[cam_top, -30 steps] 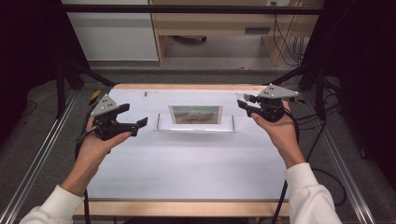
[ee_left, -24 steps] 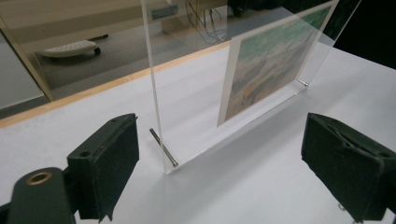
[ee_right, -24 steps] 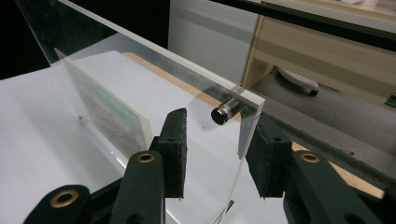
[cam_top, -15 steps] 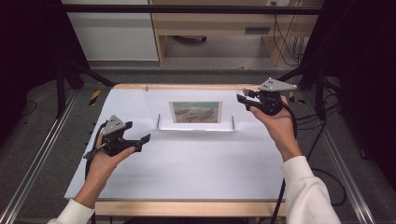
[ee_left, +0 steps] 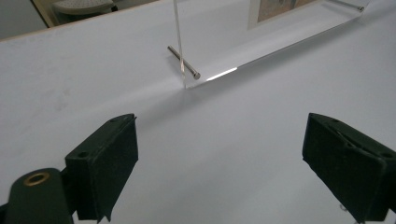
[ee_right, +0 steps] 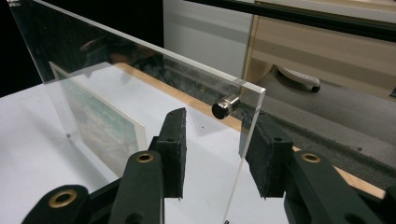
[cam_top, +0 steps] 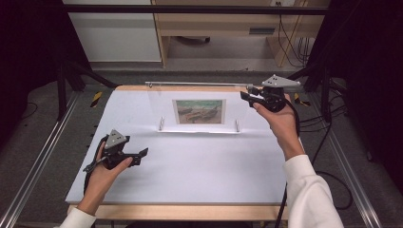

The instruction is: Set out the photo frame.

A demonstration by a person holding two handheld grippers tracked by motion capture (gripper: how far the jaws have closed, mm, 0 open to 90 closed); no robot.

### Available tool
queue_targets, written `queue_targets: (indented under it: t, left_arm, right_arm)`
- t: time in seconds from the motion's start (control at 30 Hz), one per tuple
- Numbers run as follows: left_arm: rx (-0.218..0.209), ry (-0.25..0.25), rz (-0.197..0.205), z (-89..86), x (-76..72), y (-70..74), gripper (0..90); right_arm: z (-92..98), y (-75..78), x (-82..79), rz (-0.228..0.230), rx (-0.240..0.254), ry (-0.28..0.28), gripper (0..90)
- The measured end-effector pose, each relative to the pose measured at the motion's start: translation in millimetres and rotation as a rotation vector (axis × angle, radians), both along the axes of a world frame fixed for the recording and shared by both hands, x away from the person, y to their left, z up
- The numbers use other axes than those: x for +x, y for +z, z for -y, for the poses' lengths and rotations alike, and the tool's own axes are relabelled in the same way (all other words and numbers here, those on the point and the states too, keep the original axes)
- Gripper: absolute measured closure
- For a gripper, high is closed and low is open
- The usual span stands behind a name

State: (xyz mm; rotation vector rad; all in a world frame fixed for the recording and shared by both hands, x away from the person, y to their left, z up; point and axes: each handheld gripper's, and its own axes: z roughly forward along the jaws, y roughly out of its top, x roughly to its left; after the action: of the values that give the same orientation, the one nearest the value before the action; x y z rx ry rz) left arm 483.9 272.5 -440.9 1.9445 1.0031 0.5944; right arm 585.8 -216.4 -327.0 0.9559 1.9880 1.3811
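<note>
Your right gripper [cam_top: 249,97] has its fingers [ee_right: 173,147] around the upper corner of the clear frame [cam_top: 199,107], but not pressing it. Your left gripper [cam_top: 138,156] has released fingers [ee_left: 105,158] above the desk [cam_top: 199,166], the frame well ahead.

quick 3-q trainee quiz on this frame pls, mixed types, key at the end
1. True or false: the left gripper is clamped on the clear acrylic picture frame.
2. Which edge of the frame sits between the right gripper's jaws?
A. bottom edge, at the table
B. upright side edge, near the top corner standoff
C. middle of the top edge
3. Fill in: the frame stands upright on the white ____.

Key:
1. False; its jaws are wide apart over bare table, short of the frame.
2. B
3. table
</note>
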Motion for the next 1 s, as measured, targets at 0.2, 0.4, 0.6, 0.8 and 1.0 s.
queue_targets:
  t: [0.2, 0.4, 0.6, 0.8, 1.0]
  left_arm:
    - [0.029, 0.016, -0.014, -5.0, -5.5, -5.9, 10.4]
    - [0.019, 0.027, -0.019, -12.0, -7.2, -10.2, 10.3]
    - [0.026, 0.023, -0.027, -15.3, -8.9, -13.1, 10.3]
    - [0.036, 0.016, -0.027, -15.2, -10.3, -13.7, 10.3]
    - [0.044, 0.011, -0.029, -14.9, -11.0, -14.2, 10.3]
  right_arm:
    - [-0.6, -0.5, 6.6, -0.009, 0.009, -0.015, 61.0]
    - [-0.8, -1.6, 12.7, -0.021, 0.019, -0.028, 61.4]
    - [-0.6, -3.6, 18.4, -0.027, 0.037, -0.037, 61.5]
    - [-0.3, -5.1, 22.8, -0.034, 0.055, -0.043, 61.6]
    - [-0.5, -5.1, 23.9, -0.043, 0.062, -0.046, 61.5]
